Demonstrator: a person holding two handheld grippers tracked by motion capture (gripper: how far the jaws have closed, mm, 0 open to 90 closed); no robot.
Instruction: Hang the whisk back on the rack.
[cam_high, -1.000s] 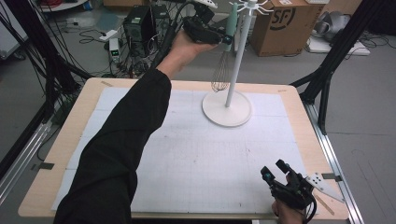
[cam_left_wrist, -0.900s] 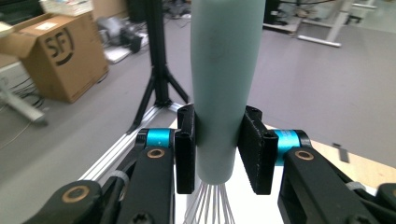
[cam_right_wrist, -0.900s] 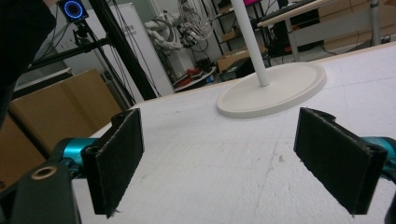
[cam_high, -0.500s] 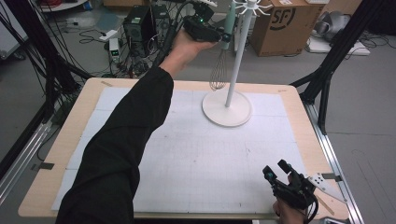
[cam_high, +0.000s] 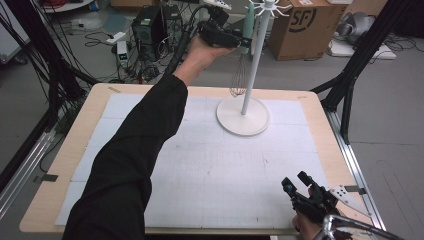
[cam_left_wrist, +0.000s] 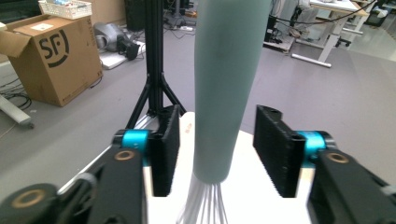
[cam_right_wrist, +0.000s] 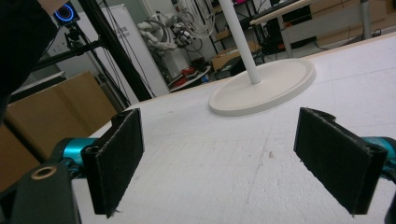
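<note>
Left gripper (cam_high: 239, 40) is sitting high at the far side of the table (cam_high: 60, 170), up at the top of the white stand (cam_high: 243, 114), the person's black sleeve (cam_high: 135, 150) reaching across the white mat (cam_high: 200, 170). In the left gripper view its jaws are standing wide on either side of the whisk's pale green handle (cam_left_wrist: 227, 84), a clear gap on each side, pads not touching it. Whisk (cam_high: 240, 80) is hanging beside the stand's pole (cam_high: 254, 60), wires pointing down, wire loops ending above the stand's round base; the wires are just showing below the handle in the left gripper view (cam_left_wrist: 203, 205). Cannot tell from the high view which hook is carrying it.

Right gripper (cam_high: 299, 186) is resting low at the near right corner of the table, over the mat edge, well apart from the stand. Its jaws are spread wide with nothing between them; the right gripper view is showing bare mat (cam_right_wrist: 224, 158) between the pads and the stand's base (cam_right_wrist: 264, 86) farther off.

Containers: a cardboard box (cam_high: 300, 22) is sitting on the floor beyond the table, contents not visible. In the left gripper view the same kind of box (cam_left_wrist: 51, 60) is standing with a flap open, and a small white basket (cam_left_wrist: 65, 8) on top of it is holding something too small to make out.
</note>
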